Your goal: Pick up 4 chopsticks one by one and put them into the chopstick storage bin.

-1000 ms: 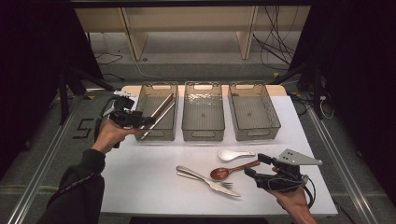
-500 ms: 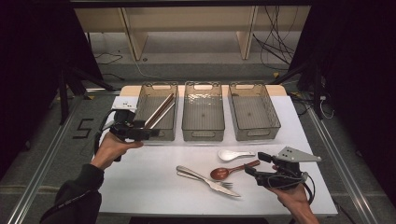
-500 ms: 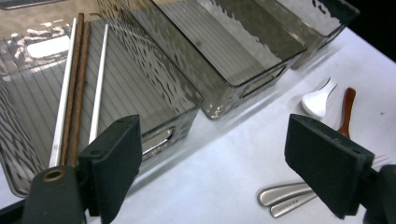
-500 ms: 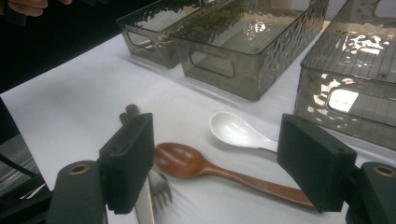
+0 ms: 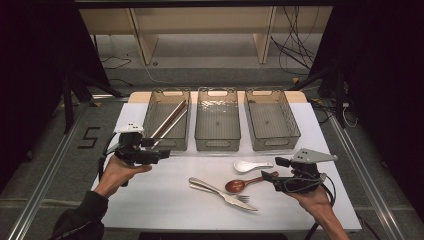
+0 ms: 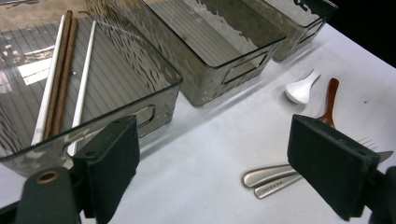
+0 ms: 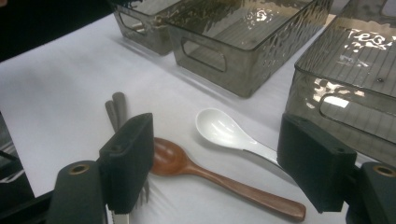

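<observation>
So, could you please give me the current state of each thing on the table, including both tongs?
Left tongs: open, holding nothing, jaws just opened wider.
Right tongs: open, holding nothing, by the spoons.
Left bin: holds chopsticks.
Middle bin: empty.
Right bin: empty.
White spoon: lying on the table, bowl up.
Wooden spoon: lying on the table.
Fork and knife: lying together on the table.

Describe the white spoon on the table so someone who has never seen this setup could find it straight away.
Start at the white table with three grey bins along its far edge. In front of the right bin lies a cluster of cutlery near the right gripper. The white spoon is the piece closest to the bins: short, glossy and white, beside a brown wooden spoon and metal cutlery.
</observation>
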`<state>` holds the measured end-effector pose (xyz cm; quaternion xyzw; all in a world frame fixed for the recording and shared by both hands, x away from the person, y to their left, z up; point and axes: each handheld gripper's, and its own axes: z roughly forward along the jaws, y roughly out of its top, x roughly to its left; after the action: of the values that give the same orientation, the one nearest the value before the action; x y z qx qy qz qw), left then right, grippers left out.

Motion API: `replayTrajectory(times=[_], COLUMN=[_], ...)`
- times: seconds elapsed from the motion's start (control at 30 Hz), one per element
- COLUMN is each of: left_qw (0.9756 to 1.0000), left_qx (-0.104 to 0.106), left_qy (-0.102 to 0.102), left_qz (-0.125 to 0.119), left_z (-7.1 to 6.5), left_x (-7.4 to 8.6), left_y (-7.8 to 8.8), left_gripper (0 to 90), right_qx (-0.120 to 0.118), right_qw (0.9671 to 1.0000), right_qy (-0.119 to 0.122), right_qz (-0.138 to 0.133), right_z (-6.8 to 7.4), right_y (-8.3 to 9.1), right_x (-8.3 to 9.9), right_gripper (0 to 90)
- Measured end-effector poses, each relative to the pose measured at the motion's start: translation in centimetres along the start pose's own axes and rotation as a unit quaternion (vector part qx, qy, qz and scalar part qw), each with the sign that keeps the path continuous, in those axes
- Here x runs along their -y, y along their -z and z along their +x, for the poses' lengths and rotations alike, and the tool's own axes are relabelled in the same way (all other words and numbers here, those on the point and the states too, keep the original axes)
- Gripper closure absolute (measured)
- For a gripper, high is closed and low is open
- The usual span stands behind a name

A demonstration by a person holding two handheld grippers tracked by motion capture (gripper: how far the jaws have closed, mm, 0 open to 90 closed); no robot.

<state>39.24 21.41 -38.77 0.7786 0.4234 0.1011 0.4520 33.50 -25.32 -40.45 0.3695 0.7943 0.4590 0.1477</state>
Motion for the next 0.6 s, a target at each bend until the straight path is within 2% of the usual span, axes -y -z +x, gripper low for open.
replayTrajectory(times=[0.17, 0.4, 0.47, 0.6], left_qw=[1.0, 0.9995, 0.9994, 0.9987], left_qx=[0.0, -0.008, -0.004, -0.001], left_qy=[-0.005, -0.028, -0.031, -0.041], left_qz=[-0.005, -0.008, -0.011, -0.028], left_z=[-0.5, -1.9, -2.2, -2.8], left_x=[0.7, 1.8, 1.8, 2.1], left_y=[0.3, 0.3, 0.3, 0.4], left_gripper=[16.2, 15.9, 15.9, 15.6], right_qx=[0.007, 0.001, 0.002, 0.003], right_qw=[0.9993, 0.9969, 0.9959, 0.9947], right_qy=[0.021, 0.033, 0.036, 0.037], right_qz=[0.031, 0.072, 0.082, 0.096], right_z=[-0.4, -1.2, -1.4, -1.9], right_y=[-0.9, -2.6, -3.1, -4.0], right_x=[-0.7, -1.3, -1.5, -1.7], right_gripper=[28.4, 28.4, 28.4, 28.4])
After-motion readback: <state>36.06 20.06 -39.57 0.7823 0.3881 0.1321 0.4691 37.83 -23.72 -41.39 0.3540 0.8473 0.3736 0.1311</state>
